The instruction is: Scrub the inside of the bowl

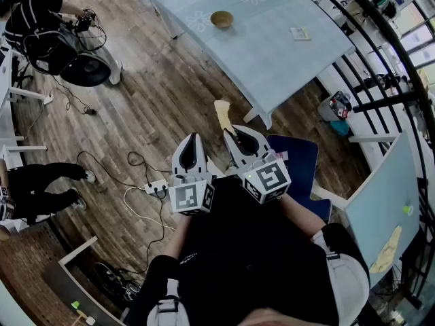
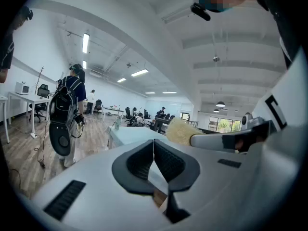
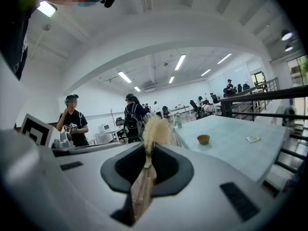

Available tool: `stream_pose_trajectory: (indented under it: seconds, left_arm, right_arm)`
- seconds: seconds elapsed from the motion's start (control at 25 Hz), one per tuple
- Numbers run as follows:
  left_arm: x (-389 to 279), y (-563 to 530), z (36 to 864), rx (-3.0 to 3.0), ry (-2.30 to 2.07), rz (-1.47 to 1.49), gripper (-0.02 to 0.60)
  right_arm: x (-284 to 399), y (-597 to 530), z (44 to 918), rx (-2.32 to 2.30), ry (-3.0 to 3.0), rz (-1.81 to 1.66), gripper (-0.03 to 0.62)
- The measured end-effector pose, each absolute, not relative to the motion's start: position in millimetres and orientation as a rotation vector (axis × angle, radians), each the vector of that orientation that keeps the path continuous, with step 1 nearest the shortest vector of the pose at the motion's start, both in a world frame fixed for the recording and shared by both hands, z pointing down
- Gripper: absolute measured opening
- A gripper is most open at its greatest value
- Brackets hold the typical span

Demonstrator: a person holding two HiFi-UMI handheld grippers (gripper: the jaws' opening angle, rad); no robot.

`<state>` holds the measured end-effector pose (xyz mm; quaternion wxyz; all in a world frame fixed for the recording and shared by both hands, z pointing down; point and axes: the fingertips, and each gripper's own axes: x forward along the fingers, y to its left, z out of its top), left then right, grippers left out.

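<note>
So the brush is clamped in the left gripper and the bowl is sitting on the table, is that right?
Not quite. The brush is clamped in the right gripper, not the left, as the right gripper view shows; the left gripper is shut and empty. The bowl is indeed sitting on the table.

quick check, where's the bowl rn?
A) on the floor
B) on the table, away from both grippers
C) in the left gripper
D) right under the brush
B: the bowl sits on the table, while the right gripper holds the brush well short of it.
</note>
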<state>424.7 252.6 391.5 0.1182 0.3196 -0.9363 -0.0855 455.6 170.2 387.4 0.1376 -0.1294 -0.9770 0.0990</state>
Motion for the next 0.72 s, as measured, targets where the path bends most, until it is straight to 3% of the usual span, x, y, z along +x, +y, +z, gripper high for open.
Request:
stream_pose_trajectory:
  seconds: [0.72]
  left_arm:
    - [414.1, 248.9, 399.0, 0.983, -2.708, -0.280, 0.015]
  right_arm:
    - [445.5, 174.4, 385.8, -0.366, -2.834, 0.262, 0.044]
